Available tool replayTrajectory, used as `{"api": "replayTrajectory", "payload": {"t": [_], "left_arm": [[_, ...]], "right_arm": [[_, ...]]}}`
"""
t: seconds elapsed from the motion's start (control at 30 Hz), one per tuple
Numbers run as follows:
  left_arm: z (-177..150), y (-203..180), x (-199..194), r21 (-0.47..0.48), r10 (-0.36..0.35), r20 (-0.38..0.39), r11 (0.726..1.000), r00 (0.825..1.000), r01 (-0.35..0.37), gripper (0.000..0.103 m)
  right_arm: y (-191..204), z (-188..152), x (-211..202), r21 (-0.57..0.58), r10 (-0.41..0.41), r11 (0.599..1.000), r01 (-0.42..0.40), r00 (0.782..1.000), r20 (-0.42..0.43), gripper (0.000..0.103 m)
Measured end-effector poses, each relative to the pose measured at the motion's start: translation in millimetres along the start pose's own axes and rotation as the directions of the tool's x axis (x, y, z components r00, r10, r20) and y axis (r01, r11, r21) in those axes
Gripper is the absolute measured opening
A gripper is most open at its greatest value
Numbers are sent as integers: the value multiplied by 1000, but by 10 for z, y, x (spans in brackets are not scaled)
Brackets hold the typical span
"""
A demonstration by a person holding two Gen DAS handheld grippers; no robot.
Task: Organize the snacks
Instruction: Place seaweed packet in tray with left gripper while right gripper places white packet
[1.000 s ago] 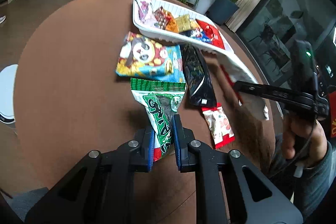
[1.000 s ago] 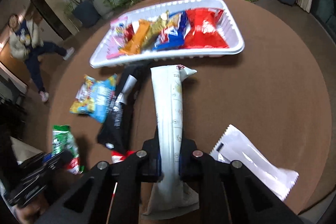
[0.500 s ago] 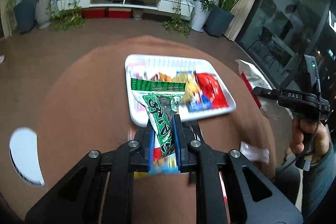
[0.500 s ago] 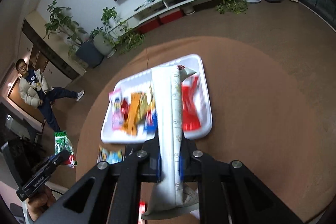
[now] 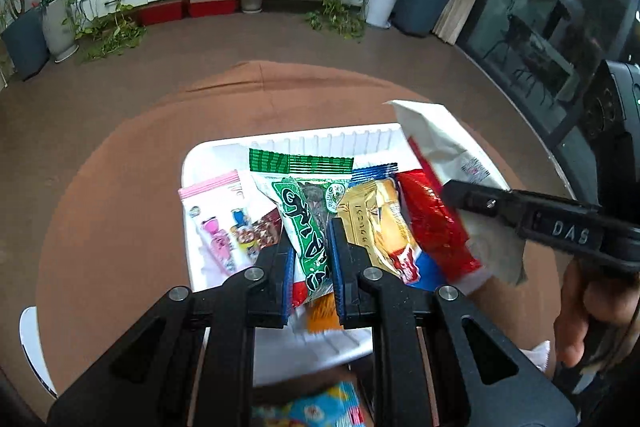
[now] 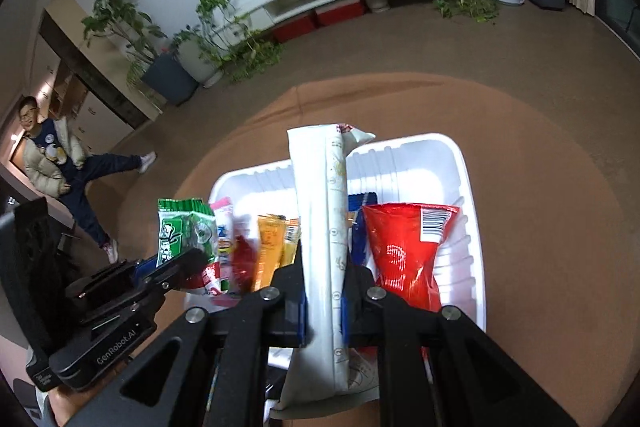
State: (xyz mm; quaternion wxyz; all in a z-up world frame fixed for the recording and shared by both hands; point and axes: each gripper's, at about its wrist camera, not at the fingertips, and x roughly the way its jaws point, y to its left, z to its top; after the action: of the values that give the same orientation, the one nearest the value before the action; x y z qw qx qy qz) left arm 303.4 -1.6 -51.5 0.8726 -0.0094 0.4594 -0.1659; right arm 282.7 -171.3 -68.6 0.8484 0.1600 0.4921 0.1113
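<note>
My left gripper (image 5: 311, 259) is shut on a green and white snack packet (image 5: 304, 203) and holds it above the white tray (image 5: 320, 141). The packet also shows in the right wrist view (image 6: 182, 231). My right gripper (image 6: 325, 297) is shut on a long white snack packet (image 6: 322, 227) and holds it over the tray (image 6: 470, 187), near its right half. In the left wrist view the white packet (image 5: 440, 143) hangs over the tray's right end. The tray holds a red bag (image 6: 404, 255), a pink packet (image 5: 216, 215), gold packets (image 5: 372, 219) and others.
The tray sits on a round brown table (image 5: 120, 187). A blue cartoon snack bag (image 5: 316, 409) lies on the table near me, below the tray. A white round object (image 5: 30, 331) is at the table's left edge. A person (image 6: 52, 155) sits at the far left.
Both grippers have lifted their packets off the table and carried them forward and up. They now hang over the tray, closer together than half a second ago.
</note>
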Motion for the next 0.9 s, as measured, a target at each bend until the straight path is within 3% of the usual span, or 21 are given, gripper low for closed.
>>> {"api": "replayTrajectory", "payload": {"t": [0.23, 0.57, 0.6, 0.63, 0.7, 0.83, 0.9], "left_arm": [[-23, -39, 460, 7, 26, -47, 1000, 999, -26, 15], [-12, -218, 768, 47, 61, -55, 997, 997, -58, 16], [-10, -224, 793, 50, 63, -58, 997, 996, -60, 18], [-3, -225, 803, 52, 65, -58, 997, 996, -62, 22], [-23, -209, 794, 46, 70, -56, 997, 996, -67, 29], [-20, -144, 660, 19, 76, -30, 997, 997, -76, 66], [-50, -131, 526, 17, 82, -12, 997, 997, -82, 70]], "right_arm": [[-116, -75, 292, 9, -30, 999, 30, 998, -52, 13], [-108, -82, 382, -9, -40, 999, 40, 999, -36, 16], [-108, -90, 378, -8, -36, 999, 36, 999, -36, 19], [-102, -96, 367, -10, -33, 999, 33, 999, -35, 23], [-91, -107, 320, -14, -21, 1000, 21, 999, -28, 42], [-8, -133, 188, -40, -24, 999, 24, 1000, -2, 60], [-1, -148, 98, -45, -31, 999, 31, 999, 12, 68]]}}
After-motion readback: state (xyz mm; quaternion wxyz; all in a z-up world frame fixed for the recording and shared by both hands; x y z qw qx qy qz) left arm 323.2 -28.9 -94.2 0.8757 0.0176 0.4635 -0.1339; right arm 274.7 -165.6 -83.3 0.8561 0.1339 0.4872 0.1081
